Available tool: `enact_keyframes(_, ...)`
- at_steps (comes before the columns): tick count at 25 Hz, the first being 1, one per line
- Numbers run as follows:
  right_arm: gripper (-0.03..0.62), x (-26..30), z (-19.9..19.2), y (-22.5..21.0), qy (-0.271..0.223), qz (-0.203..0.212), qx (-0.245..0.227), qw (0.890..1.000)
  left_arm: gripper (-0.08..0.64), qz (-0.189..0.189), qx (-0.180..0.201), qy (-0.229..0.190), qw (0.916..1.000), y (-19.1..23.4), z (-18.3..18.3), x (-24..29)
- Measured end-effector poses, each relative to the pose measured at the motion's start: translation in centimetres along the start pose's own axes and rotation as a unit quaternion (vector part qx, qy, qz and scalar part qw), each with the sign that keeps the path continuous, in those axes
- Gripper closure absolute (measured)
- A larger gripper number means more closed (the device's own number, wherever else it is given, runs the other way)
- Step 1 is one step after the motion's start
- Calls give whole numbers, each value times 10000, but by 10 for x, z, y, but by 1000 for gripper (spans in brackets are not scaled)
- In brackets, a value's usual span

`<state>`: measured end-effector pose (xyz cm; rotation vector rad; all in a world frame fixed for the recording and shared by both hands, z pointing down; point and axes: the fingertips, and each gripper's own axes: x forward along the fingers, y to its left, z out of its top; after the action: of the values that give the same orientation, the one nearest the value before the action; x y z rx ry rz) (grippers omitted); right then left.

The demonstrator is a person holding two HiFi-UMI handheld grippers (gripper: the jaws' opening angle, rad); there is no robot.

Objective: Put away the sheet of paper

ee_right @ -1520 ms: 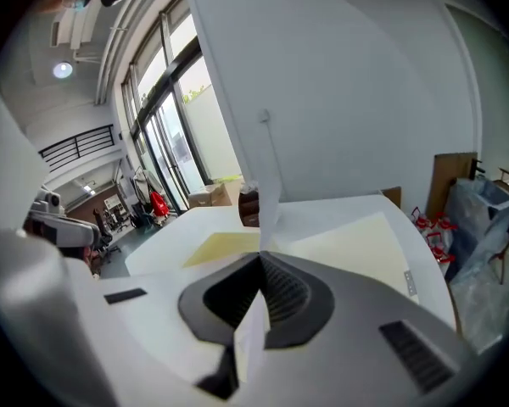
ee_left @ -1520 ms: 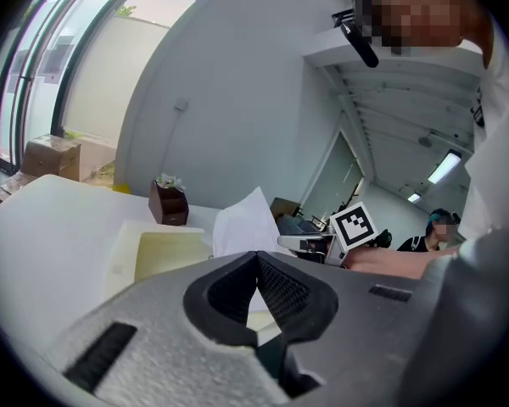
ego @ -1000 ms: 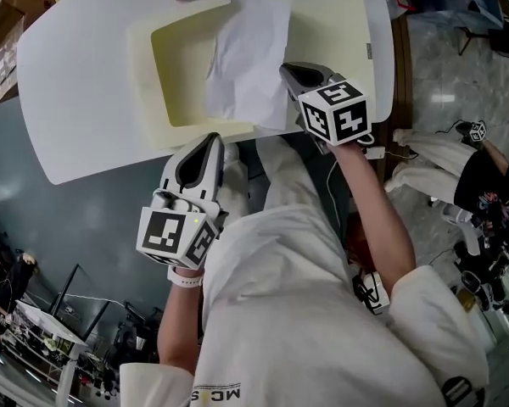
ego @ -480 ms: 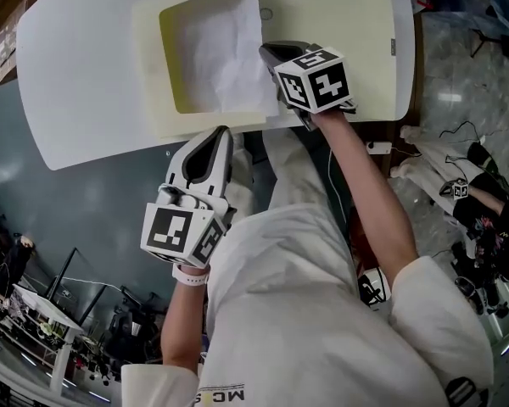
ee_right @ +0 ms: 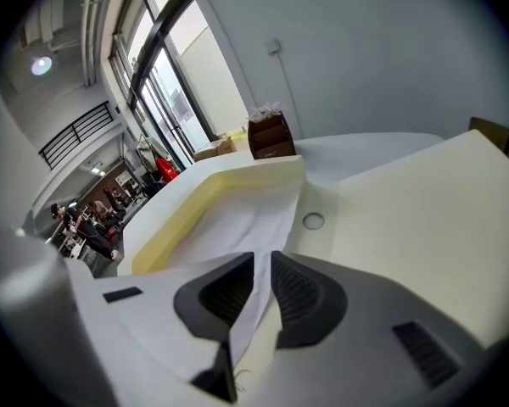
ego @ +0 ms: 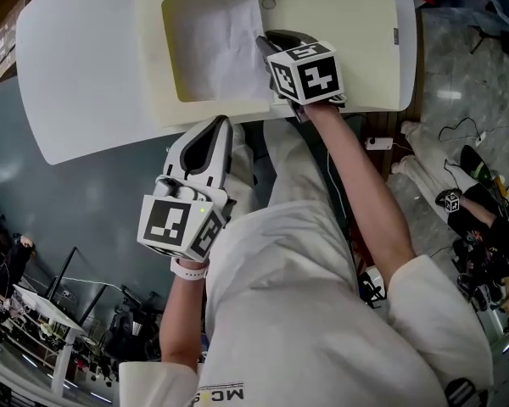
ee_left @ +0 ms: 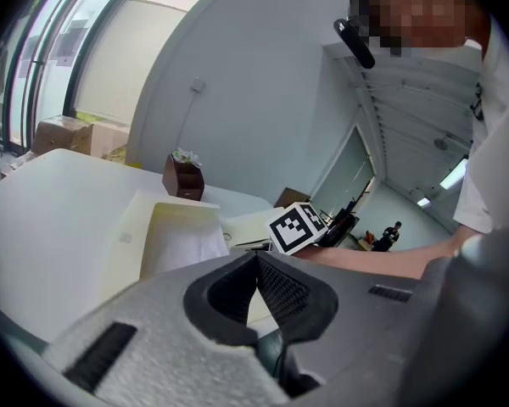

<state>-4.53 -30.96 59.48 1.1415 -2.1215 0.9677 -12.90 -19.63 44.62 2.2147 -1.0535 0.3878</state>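
Observation:
The white sheet of paper (ego: 212,45) lies in the recess of a cream tray (ego: 153,58) on the white table (ego: 76,75). My right gripper (ego: 267,39) rests over the tray's right rim, shut on the sheet's near right edge. In the right gripper view the paper (ee_right: 237,227) runs up through the narrow gap of my right gripper (ee_right: 263,257). My left gripper (ego: 219,124) hangs below the table's near edge, shut and holding nothing. In the left gripper view my left gripper (ee_left: 256,257) points toward the tray (ee_left: 123,236) and the paper (ee_left: 187,244).
A flat cream board with a small round hole (ego: 268,3) adjoins the recess on the right. A brown box (ee_right: 270,136) stands at the table's far side. Cardboard boxes (ee_left: 68,134) sit beyond the table. The person's legs are just below the table's near edge.
My right gripper has carried the sheet up and left, and the paper has gone from draped over the tray's rim to lying flatter in the recess. The left gripper barely moved.

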Motion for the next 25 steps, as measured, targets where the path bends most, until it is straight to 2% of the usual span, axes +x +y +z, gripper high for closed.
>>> enact_keyframes(4, 537, -19, 5, -4, -202, -258, -74, 9994, 535, -98, 75, -59, 9999, -2, 1, -6)
enact_keyframes(12, 548, -90, 18, 19, -742, -439, -274, 9959, 535, -311, 265, -257, 9988, -15, 13, -29)
enact_keyframes(25, 566, -215, 23, 73, -1649, -772, -633, 9812, 535, -557, 573, -641, 9947, -44, 36, -67)
